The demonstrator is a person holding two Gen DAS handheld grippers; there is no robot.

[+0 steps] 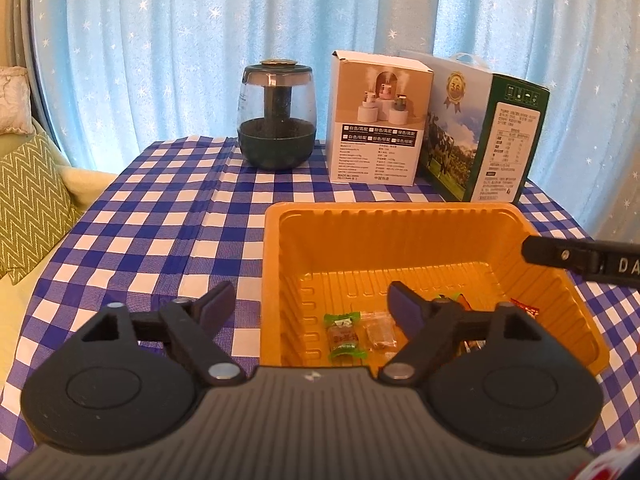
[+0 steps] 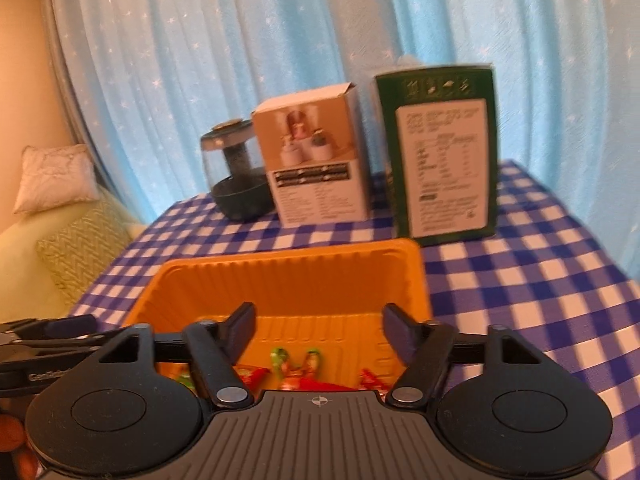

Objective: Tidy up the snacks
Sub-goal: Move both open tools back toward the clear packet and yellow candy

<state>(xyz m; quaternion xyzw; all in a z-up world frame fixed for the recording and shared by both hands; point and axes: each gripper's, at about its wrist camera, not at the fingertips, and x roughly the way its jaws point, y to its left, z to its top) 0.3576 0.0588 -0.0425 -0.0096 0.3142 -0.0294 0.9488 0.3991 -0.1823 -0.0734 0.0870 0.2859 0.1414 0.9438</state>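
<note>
- Left tongs (image 1: 310, 306) spread, empty, straddling the left wall of the orange tray (image 1: 276, 264) on the checked surface (image 1: 160, 216).
- Green-wrapped candy (image 1: 344, 336) lies in the tray just ahead-right of the left tongs, long axis running away from them.
- Right tongs (image 2: 318, 330) spread, empty, over the tray's red-green snacks (image 2: 296, 372); equally near.

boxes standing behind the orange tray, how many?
2. White box stands behind the orange tray, beside the glass jar. Green box stands to its right, touching or nearly so. More could be out of frame.
</note>
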